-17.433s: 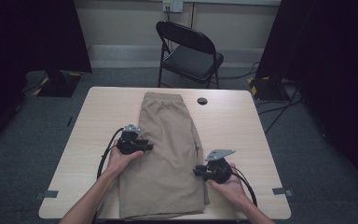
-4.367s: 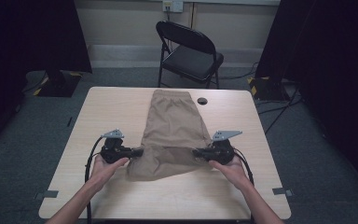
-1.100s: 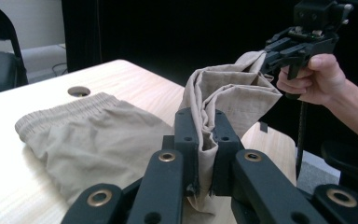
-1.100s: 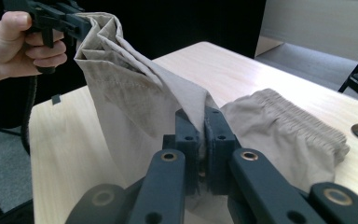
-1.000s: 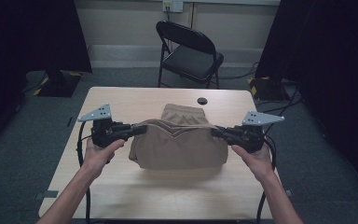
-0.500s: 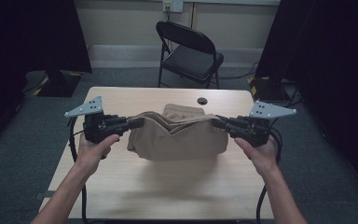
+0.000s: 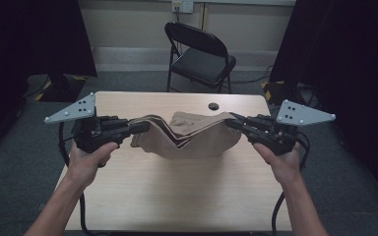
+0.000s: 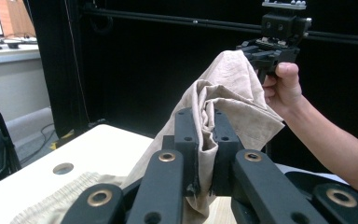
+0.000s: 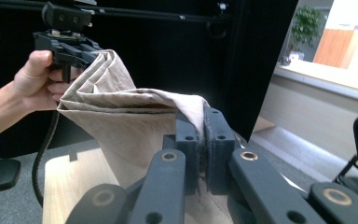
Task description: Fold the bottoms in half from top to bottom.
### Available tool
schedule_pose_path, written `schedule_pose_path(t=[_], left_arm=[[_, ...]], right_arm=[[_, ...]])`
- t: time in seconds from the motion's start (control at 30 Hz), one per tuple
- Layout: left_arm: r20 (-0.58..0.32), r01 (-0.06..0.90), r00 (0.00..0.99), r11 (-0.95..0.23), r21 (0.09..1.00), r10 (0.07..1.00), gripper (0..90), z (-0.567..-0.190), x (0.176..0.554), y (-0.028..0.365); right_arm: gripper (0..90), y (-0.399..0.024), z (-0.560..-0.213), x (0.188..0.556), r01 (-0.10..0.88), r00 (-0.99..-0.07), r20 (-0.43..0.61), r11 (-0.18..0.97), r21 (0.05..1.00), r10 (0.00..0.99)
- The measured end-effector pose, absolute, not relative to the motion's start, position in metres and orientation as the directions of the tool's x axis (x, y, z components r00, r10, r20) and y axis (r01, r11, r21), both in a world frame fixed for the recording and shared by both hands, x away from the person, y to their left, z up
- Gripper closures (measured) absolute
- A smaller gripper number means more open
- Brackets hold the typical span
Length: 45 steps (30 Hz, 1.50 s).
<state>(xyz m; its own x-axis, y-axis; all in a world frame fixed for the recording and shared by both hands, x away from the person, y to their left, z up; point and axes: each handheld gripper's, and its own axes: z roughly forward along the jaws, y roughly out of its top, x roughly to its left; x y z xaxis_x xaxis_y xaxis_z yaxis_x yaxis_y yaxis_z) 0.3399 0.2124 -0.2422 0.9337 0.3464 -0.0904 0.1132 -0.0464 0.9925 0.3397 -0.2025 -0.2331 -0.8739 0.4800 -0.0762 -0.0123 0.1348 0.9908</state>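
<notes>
We clamp our left tongs [image 7: 145, 127] and right tongs [image 7: 231, 122] on the folded khaki shorts [image 7: 189, 140], which sag between them above the tabletop [image 7: 177, 196].

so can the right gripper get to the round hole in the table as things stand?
Probably not yet: the right gripper is shut on the tan shorts, shared with the left gripper. The hole itself lies uncovered, just beyond the cloth.

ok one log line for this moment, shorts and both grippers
shorts: folded, sagging between grippers | left gripper: shut on shorts | right gripper: shut on shorts | table: under shorts
</notes>
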Motion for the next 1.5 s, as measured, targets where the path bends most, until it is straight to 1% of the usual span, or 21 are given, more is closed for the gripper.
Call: schedule_pose_path(t=[0.17,0.23,0.33,0.47,0.57,0.8,1.03,1.23,1.33,1.47,1.5], left_arm=[[-0.068,0.084,0.937,-0.033,0.996,0.343,84.9,-0.225,0.333,0.216],[-0.064,0.08,0.926,-0.029,0.996,0.372,84.9,-0.223,0.332,0.216],[-0.088,0.114,0.923,-0.048,0.992,0.375,84.9,-0.231,0.341,0.21],[-0.145,0.177,0.914,-0.051,0.983,0.379,84.9,-0.251,0.357,0.204],[-0.167,0.209,0.904,-0.064,0.976,0.394,84.9,-0.262,0.366,0.201],[-0.196,0.245,0.892,-0.071,0.967,0.407,84.9,-0.269,0.381,0.195],[-0.224,0.277,0.881,-0.07,0.958,0.417,84.9,-0.274,0.395,0.189],[-0.254,0.322,0.866,-0.091,0.942,0.431,84.9,-0.284,0.418,0.18],[-0.283,0.364,0.846,-0.101,0.926,0.452,84.9,-0.295,0.441,0.174],[-0.318,0.425,0.801,-0.107,0.899,0.508,85.0,-0.318,0.479,0.171],[-0.34,0.447,0.786,-0.095,0.889,0.517,85.0,-0.324,0.489,0.17]], right_arm=[[86.4,-0.204,-0.219,0.33,-0.057,-0.877,-0.101,0.107,0.993,0.469],[86.4,-0.205,-0.215,0.327,-0.067,-0.878,-0.105,0.097,0.993,0.466],[86.4,-0.205,-0.216,0.33,-0.056,-0.877,-0.099,0.103,0.993,0.471],[86.4,-0.205,-0.231,0.342,-0.01,-0.87,-0.071,0.127,0.992,0.487],[86.5,-0.207,-0.247,0.353,0.041,-0.865,-0.035,0.14,0.989,0.501],[86.5,-0.212,-0.274,0.363,0.103,-0.857,0.021,0.13,0.986,0.514],[86.4,-0.212,-0.294,0.362,0.146,-0.856,0.041,0.165,0.975,0.515],[86.3,-0.212,-0.316,0.373,0.202,-0.847,0.08,0.179,0.963,0.526],[86.3,-0.211,-0.325,0.388,0.23,-0.833,0.093,0.188,0.955,0.545],[86.3,-0.213,-0.336,0.417,0.281,-0.804,0.135,0.17,0.945,0.579],[86.3,-0.213,-0.339,0.424,0.293,-0.795,0.144,0.166,0.942,0.589]])
